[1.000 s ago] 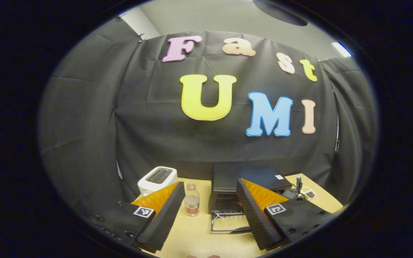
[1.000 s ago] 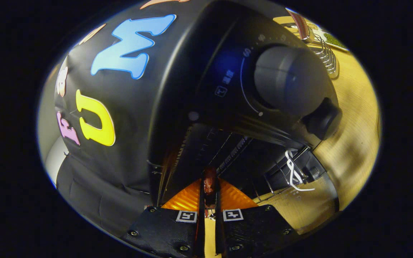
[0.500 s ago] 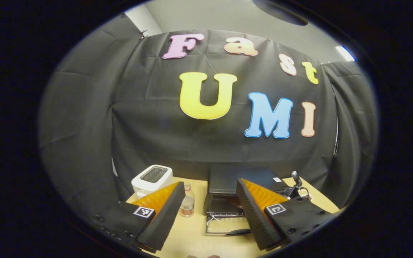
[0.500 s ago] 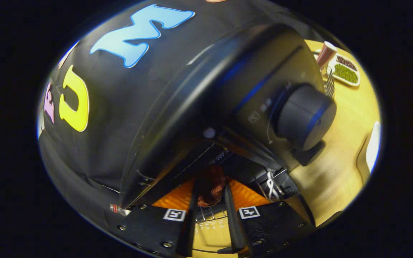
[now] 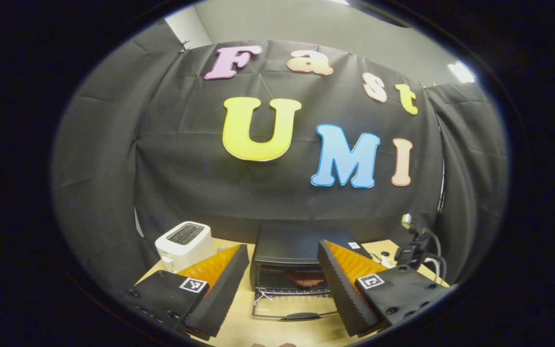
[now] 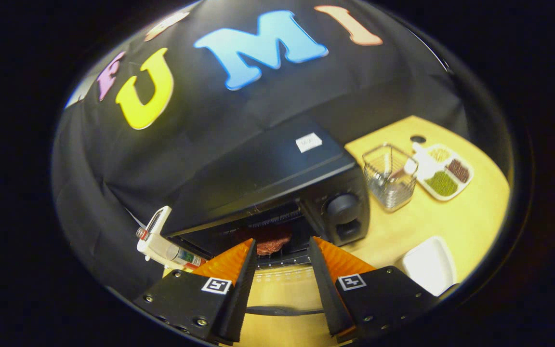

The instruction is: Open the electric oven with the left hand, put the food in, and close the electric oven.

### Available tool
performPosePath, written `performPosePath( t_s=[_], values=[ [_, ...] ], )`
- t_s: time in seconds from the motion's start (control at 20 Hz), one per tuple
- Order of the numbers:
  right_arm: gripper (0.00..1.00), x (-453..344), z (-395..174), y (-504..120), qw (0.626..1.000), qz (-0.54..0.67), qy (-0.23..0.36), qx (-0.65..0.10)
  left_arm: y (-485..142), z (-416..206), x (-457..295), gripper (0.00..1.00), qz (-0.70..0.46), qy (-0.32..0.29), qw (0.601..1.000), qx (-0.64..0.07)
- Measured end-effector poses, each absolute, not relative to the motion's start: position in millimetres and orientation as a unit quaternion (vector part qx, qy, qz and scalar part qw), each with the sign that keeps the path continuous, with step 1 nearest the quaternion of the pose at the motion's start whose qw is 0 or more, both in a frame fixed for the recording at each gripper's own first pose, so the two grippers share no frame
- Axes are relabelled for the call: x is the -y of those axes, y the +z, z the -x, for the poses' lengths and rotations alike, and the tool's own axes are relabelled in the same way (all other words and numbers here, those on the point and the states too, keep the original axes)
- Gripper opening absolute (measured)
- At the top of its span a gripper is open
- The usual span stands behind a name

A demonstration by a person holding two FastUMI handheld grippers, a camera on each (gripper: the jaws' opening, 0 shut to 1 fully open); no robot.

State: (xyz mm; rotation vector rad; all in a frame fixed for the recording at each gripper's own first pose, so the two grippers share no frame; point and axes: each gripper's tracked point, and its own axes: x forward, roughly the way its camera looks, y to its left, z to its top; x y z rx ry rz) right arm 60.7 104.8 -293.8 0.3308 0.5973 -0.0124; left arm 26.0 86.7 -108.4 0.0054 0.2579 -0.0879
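Note:
The black electric oven stands at the back of the wooden table with its glass door folded down flat. A reddish-brown piece of food lies on the rack inside the cavity. My left gripper hangs open in front of the oven, well back from it, nothing between its fingers. My right gripper is open too, just outside the door opening, with the food a short way beyond its fingertips.
A white toaster and a plastic bottle stand left of the oven. Right of it are a wire basket, a divided snack tray and a white dish. Another gripper with cables shows at the right.
My right gripper opened, left the food on the oven rack and drew back out of the cavity while levelling. The left gripper backed away slightly and stayed open.

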Motion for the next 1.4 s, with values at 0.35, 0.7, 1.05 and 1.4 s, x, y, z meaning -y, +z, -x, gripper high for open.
performPosePath(
  t_s=[0.35,0.7,1.05,1.4],
  values=[
    [0.65,-50.4,-24.3,-154.6,0.987,-0.059,-0.009,-0.152,-100.4,-29.9,-36.8,0.97,0.000,-0.064,0.992,-0.111],
    [0.65,-4.8,9.6,-77.1,0.994,-0.040,-0.053,-0.083,-78.4,-27.5,13.1,1.00,-0.010,-0.095,0.992,-0.082],
    [0.92,18.7,24.3,-55.4,0.995,-0.013,-0.079,-0.056,-75.3,-26.3,31.2,1.00,-0.016,-0.102,0.992,-0.079],
    [0.92,28.0,19.7,-66.9,0.994,-0.015,-0.079,-0.068,-139.0,-29.3,26.1,1.00,-0.014,-0.093,0.981,-0.168]
  ],
)
